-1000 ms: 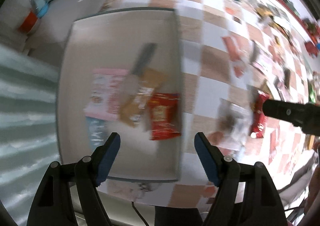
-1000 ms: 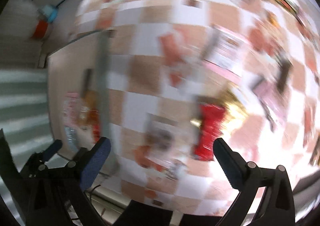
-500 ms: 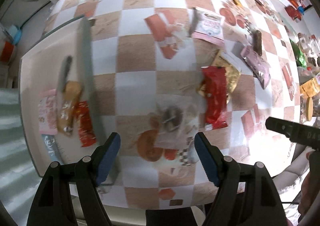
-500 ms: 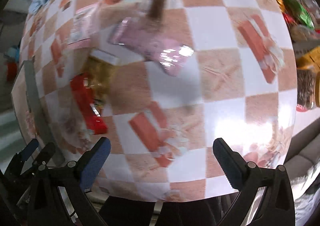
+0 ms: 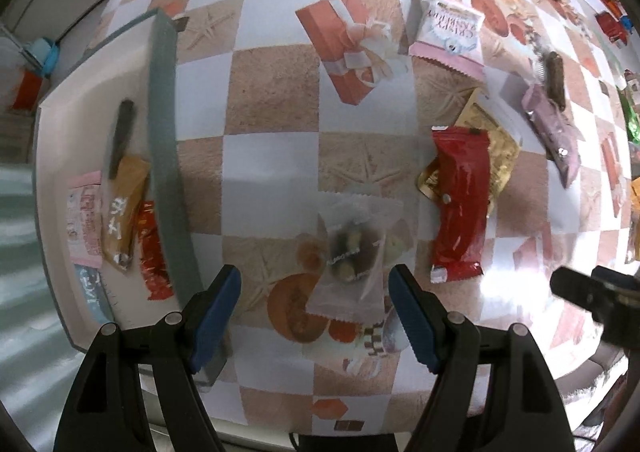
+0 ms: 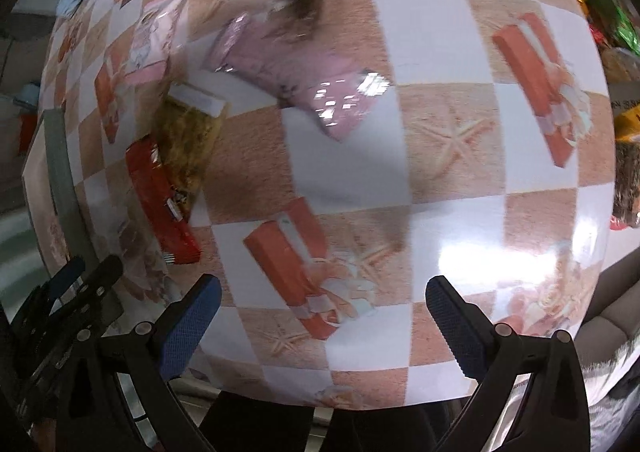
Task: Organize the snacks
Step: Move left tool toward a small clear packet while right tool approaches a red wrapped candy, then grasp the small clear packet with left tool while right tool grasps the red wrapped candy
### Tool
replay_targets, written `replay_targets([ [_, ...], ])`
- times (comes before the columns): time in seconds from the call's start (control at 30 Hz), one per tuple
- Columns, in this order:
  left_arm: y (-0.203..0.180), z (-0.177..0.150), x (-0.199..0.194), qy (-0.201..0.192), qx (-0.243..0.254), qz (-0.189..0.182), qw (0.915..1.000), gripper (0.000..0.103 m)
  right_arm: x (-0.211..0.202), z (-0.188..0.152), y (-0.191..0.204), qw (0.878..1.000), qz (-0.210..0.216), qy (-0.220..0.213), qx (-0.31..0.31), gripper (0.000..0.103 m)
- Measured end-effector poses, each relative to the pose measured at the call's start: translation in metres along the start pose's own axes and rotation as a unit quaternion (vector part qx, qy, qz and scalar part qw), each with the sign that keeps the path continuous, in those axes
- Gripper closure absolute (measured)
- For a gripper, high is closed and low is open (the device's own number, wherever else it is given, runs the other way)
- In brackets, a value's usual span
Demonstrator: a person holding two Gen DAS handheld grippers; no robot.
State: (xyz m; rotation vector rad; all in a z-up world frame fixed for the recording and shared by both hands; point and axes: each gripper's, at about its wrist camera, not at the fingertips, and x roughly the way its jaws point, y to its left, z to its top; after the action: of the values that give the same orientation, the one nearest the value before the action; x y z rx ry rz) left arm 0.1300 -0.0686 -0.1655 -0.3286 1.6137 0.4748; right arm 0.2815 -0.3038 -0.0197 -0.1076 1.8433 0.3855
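Observation:
My left gripper (image 5: 316, 312) is open and empty, hovering just above a clear packet of mixed snacks (image 5: 354, 252) that lies between its fingers on the checkered tablecloth. A red packet (image 5: 460, 204) lies to its right, over a gold packet (image 5: 486, 148). A grey-rimmed tray (image 5: 162, 140) at the left holds several packets, among them an orange one (image 5: 120, 212). My right gripper (image 6: 320, 324) is open and empty over bare cloth; the red packet (image 6: 160, 196), gold packet (image 6: 188, 140) and a pink packet (image 6: 304, 80) lie ahead of it to the left.
A white-and-pink packet (image 5: 448, 32), a purple packet (image 5: 556, 132) and a brown bar (image 5: 556, 80) lie further back. More snacks line the table's far right edge (image 6: 616, 36). The right gripper shows at the lower right of the left view (image 5: 592, 296). The table's near edge runs just below both grippers.
My left gripper has swung from over the tray to the right, then settled closer over the clear packet. My right gripper has swung right across the table, then barely moved.

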Motion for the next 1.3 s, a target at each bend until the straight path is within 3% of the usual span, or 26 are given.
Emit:
replay_targets([
  [0.2, -0.011, 0.008, 0.019, 0.006, 0.002, 0.000, 1.0000, 0.024, -0.001, 0.009, 0.031, 0.999, -0.003, -0.009, -0.042, 0.000],
  [0.57, -0.016, 0.013, 0.038, 0.004, 0.008, -0.001, 1.0000, 0.025, -0.002, 0.020, 0.057, 0.998, -0.005, -0.011, -0.054, 0.000],
  [0.7, -0.015, 0.009, 0.035, 0.002, 0.012, -0.023, 0.9997, 0.047, -0.002, 0.030, 0.083, 0.998, -0.006, -0.014, -0.059, 0.000],
  [0.8, -0.018, 0.005, 0.033, -0.006, 0.022, -0.012, 0.9997, 0.065, 0.000, 0.037, 0.100, 0.997, -0.012, -0.018, -0.067, 0.000],
  [1.03, 0.003, -0.006, 0.034, 0.000, 0.006, -0.009, 0.9999, 0.066, 0.003, 0.046, 0.151, 0.994, -0.034, -0.038, -0.101, 0.000],
  [1.1, 0.009, -0.009, 0.035, 0.001, 0.003, -0.008, 1.0000, 0.066, 0.010, 0.047, 0.171, 0.991, -0.045, -0.045, -0.116, 0.015],
  [1.13, 0.008, -0.007, 0.035, 0.001, 0.002, -0.007, 1.0000, 0.066, 0.012, 0.047, 0.176, 0.991, -0.047, -0.043, -0.121, 0.032],
  [1.17, 0.010, -0.008, 0.036, 0.001, 0.001, -0.007, 1.0000, 0.066, 0.015, 0.046, 0.182, 0.990, -0.052, -0.038, -0.124, 0.042],
  [1.23, 0.013, -0.007, 0.037, 0.002, 0.000, -0.006, 1.0000, 0.066, 0.021, 0.045, 0.192, 0.990, -0.052, -0.032, -0.126, 0.049],
  [1.3, 0.016, -0.008, 0.038, 0.002, 0.000, -0.006, 1.0000, 0.066, 0.022, 0.039, 0.195, 0.990, -0.044, -0.032, -0.132, 0.068],
])
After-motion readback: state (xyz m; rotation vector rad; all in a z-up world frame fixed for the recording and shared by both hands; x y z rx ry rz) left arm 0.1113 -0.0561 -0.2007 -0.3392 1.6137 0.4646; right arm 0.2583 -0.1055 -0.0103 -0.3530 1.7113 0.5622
